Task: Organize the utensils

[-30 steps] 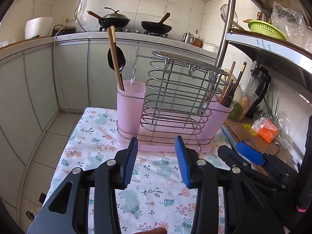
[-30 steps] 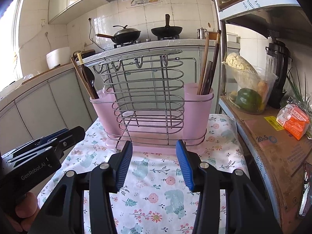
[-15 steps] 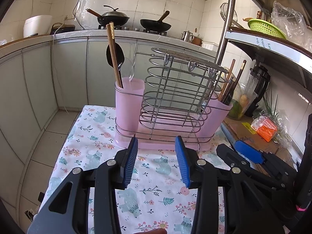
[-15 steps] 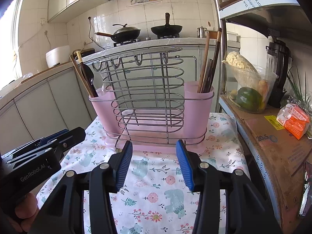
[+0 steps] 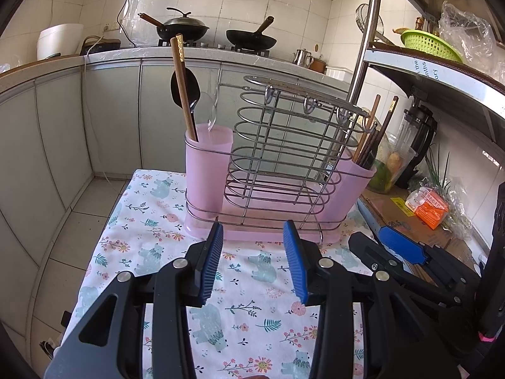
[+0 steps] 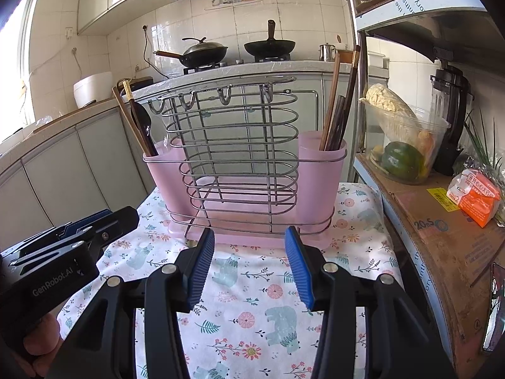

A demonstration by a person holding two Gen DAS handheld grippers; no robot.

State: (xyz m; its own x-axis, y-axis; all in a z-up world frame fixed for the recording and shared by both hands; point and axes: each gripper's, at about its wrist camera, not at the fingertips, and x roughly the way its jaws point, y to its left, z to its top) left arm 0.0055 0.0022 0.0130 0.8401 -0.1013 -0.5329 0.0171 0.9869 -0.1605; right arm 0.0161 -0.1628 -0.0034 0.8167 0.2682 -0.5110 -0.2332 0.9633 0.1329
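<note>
Pre-grasp step, I'd say: your left gripper (image 5: 252,259) and right gripper (image 6: 249,262) both gape, empty. Pink plastic-and-wire utensil caddy (image 6: 243,170) sits at 12 o'clock; stray wooden chopstick (image 5: 184,88) in its left cup probably needs pinching next.

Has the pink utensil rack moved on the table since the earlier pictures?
No. In the right wrist view the pink utensil rack stands on the same spot of the flowered tablecloth, below the stove counter, as before.
</note>
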